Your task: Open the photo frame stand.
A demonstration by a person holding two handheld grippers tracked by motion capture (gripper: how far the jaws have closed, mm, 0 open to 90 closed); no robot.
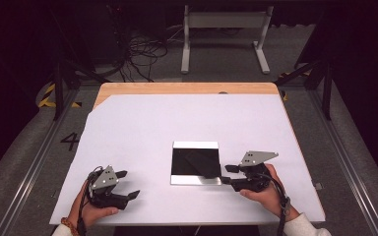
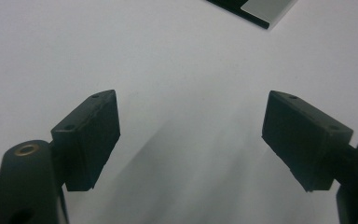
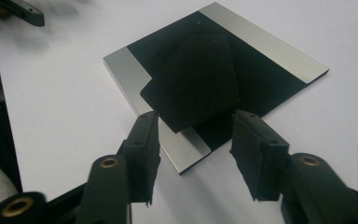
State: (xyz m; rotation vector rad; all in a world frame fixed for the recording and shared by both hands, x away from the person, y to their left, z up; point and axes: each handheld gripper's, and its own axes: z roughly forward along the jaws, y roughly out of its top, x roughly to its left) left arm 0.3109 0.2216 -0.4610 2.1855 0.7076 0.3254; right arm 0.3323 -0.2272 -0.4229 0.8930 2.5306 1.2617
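A square plate with a black middle and silver strips along two edges lies on the white sheet. A flat black piece rests on it, tilted, its near corner overhanging the silver strip. My right gripper sits at the plate's near right corner. In the right gripper view its jaws stand apart on either side of that corner, and the pads do not touch the piece. My left gripper rests open on the sheet to the left of the plate, nothing between its wide jaws. A corner of the plate shows beyond them.
The sheet covers most of a wooden table. Behind it on the floor stand a white frame and a tangle of cables. Metal rails run along both sides. The other gripper shows far off in the right gripper view.
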